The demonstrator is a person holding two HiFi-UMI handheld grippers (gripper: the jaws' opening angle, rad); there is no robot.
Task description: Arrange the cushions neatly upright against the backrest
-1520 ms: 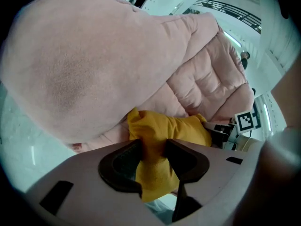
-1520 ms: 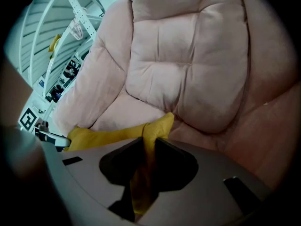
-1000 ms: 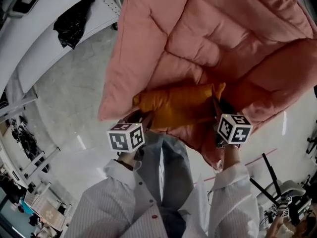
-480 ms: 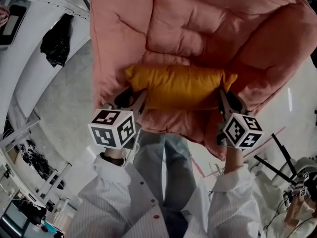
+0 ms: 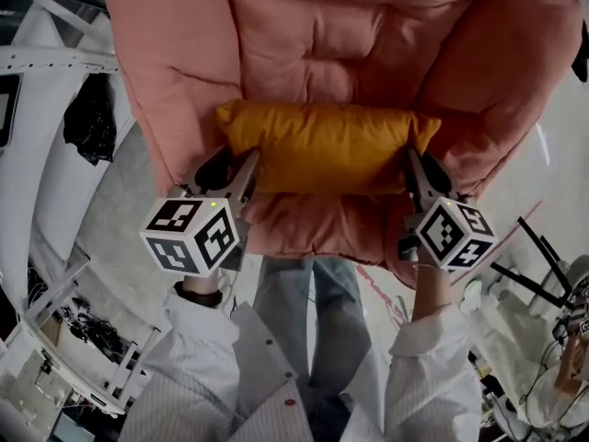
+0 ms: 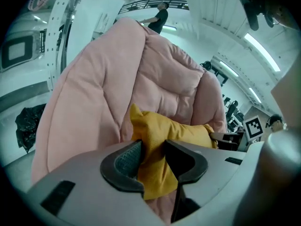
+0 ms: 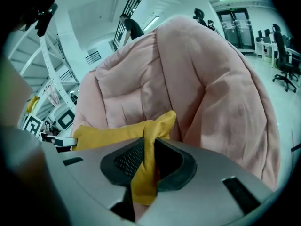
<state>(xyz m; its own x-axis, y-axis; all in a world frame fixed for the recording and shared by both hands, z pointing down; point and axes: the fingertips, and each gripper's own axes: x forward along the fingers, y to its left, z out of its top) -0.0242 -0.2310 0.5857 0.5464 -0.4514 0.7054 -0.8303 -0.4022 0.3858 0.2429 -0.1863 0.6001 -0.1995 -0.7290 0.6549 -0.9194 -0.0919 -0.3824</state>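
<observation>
The yellow cushion (image 5: 322,145) lies crosswise at the centre of the head view, stretched between the two grippers. It rests on the seat of the pink padded armchair (image 5: 322,35), whose backrest fills the top of the frame.

The left gripper (image 5: 230,168) comes in from the lower left, and its jaws are clamped on the cushion's left corner. In the left gripper view the yellow fabric is bunched between the pads and hangs out below them.

The right gripper (image 5: 416,168) comes in from the lower right and pinches the cushion's right corner. In the right gripper view a thin fold of fabric is squeezed between the pads.

Each marker cube sits lower in the frame than its jaws, the left cube (image 5: 191,235) and the right cube (image 5: 453,235), both above the person's white sleeves.
</observation>
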